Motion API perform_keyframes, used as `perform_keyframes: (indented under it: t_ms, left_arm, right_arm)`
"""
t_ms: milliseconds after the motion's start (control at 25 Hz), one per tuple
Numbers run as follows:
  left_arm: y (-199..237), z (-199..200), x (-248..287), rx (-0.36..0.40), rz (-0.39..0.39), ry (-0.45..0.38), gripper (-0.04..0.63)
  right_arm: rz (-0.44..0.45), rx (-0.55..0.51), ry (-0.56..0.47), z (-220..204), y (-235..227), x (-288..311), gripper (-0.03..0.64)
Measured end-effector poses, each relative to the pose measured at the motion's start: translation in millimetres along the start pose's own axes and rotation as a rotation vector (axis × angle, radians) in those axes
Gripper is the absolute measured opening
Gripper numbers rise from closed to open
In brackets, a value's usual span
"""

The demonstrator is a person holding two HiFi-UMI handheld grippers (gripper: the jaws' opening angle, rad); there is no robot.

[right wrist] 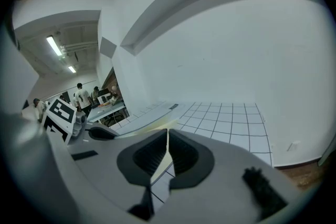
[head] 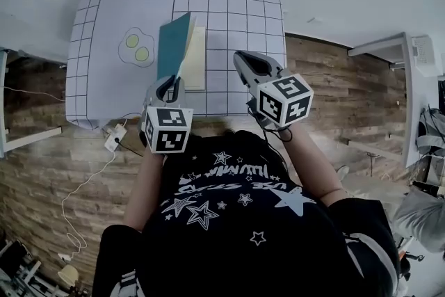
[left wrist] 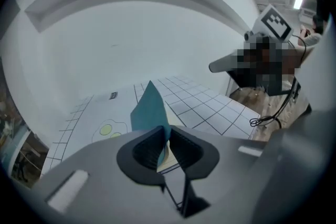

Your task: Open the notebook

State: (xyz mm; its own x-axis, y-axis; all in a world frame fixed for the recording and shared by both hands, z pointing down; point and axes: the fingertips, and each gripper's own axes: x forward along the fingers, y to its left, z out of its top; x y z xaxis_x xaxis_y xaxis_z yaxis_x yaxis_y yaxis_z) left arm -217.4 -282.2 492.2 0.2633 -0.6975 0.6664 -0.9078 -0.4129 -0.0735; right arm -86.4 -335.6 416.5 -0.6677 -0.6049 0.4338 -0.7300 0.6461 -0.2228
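On the table (head: 236, 3), the notebook (head: 197, 59) is laid lengthwise away from the person. Its teal cover (head: 174, 45) is pinched at the near edge by the left gripper (left wrist: 165, 132) and stood nearly upright. The right gripper (head: 247, 62) is seen shut and empty, just to its right.

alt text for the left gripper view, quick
The left gripper pinches the teal cover of the notebook, which stands upright above its cream pages. Behind lies a white gridded tablecloth with a fried-egg drawing; the right gripper hangs at upper right.
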Motion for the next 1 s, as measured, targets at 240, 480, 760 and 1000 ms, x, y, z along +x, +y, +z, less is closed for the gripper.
perform_keyframes:
  t_ms: [240,480,760,1000]
  left_arm:
    - [55.4,-6.0,-29.1,-0.074,0.057,-0.083,0.050]
    - [99.3,-27.4,-38.5,-0.134,0.074,-0.105,0.064]
    - [129.2,-62.3,-31.6,-0.150,0.107,-0.090,0.121]
    - [150.6,-88.1,-23.1,-0.138,0.148,-0.052,0.174]
  right_arm:
    - [0.034,-0.036,-0.001,15.1,33.9,29.3,0.020]
    - [0.054,-0.076,0.009,25.0,66.9,54.5,0.020]
    - [0.031,-0.077,0.039,23.0,80.4,68.4,0.020]
    - [0.035,-0.092,0.057,15.9,96.0,76.8,0.020]
